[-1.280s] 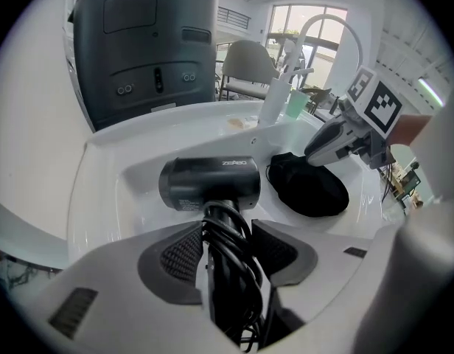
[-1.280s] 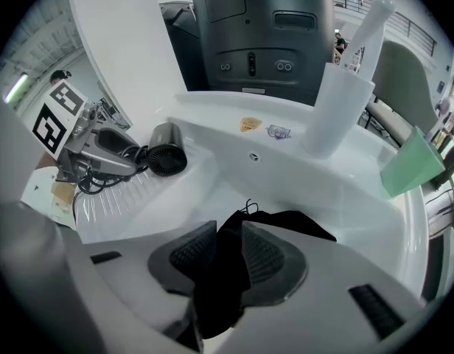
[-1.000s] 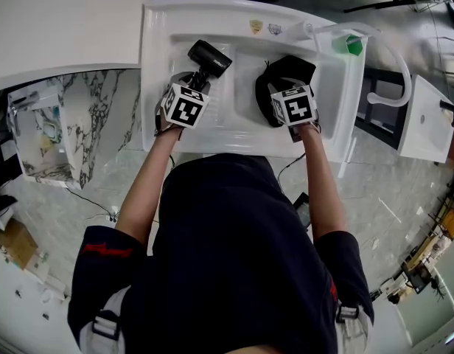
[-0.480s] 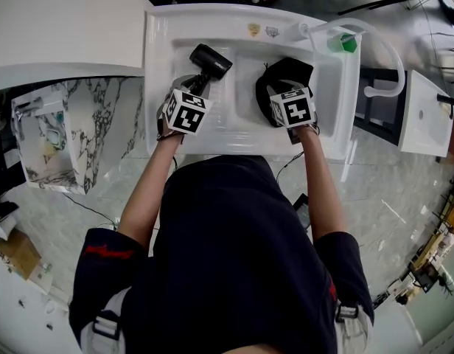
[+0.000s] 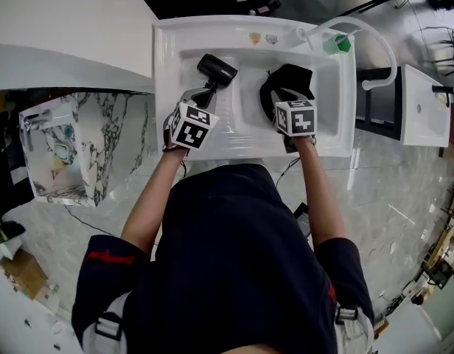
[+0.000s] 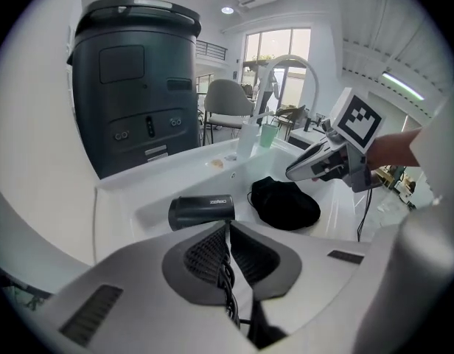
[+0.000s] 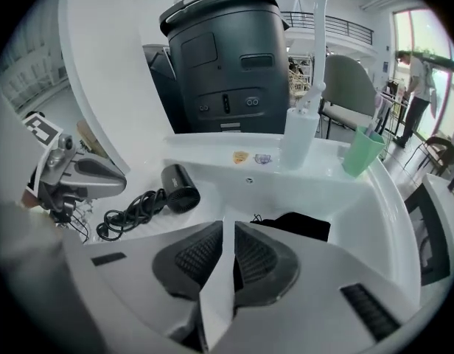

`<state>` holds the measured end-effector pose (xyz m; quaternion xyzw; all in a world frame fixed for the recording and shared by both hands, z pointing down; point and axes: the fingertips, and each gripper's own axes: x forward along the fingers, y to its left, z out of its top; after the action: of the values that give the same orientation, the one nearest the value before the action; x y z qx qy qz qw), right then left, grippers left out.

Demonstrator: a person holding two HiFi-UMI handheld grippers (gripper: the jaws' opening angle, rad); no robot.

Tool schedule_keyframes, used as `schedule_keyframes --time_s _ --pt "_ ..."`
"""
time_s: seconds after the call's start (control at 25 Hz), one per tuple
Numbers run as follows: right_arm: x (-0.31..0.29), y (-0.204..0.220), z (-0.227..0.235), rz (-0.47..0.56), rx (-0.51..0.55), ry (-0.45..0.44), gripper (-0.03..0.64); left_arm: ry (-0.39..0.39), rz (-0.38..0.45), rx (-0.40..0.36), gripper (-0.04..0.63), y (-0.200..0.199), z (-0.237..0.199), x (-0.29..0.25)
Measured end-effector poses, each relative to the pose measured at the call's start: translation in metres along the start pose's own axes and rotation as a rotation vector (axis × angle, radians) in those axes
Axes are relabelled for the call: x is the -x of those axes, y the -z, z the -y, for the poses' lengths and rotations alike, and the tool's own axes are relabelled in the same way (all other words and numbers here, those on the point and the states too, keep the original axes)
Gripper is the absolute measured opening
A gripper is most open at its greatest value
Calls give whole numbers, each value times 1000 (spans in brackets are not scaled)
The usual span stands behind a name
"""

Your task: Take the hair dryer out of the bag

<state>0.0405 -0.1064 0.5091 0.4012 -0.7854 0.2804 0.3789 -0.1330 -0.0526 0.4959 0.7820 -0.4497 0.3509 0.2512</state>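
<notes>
The black hair dryer lies in the white sink basin, out of the bag. Its coiled cord trails toward the near left. My left gripper hangs over that cord with its jaws closing, and a strand of the black cord is pinched between the pads. The black bag lies slumped in the basin's right half. My right gripper is above the bag's near edge. Its jaws are closing, with a thin gap left and nothing seen in it.
The sink rim bounds the basin. A green cup and a white bottle stand at the far right corner beside a curved white faucet hose. A dark grey machine stands behind the sink.
Both grippers have lifted a little and drawn back toward the near rim. The left jaws have come together on the cord. Dryer and bag have stayed in the basin.
</notes>
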Motion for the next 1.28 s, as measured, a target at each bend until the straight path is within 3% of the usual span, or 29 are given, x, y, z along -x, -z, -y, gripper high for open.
schedule_keyframes --time_s 0.24,0.4,0.64,0.92,1.28 --pt "32 -24 -31 149 -194 -50 51 85 95 -24 18 -21 10 36" --pt "59 -43 -52 266 -232 -29 43 114 150 -39 17 -31 11 61" --pt "94 -61 -84 363 -191 -2 38 169 256 -12 17 -47 11 93" --pt "126 -70 -97 458 -147 49 38 214 315 -31 17 -58 25 108" --pt "180 -94 -105 596 -93 62 34 203 428 -74 15 -93 46 139"
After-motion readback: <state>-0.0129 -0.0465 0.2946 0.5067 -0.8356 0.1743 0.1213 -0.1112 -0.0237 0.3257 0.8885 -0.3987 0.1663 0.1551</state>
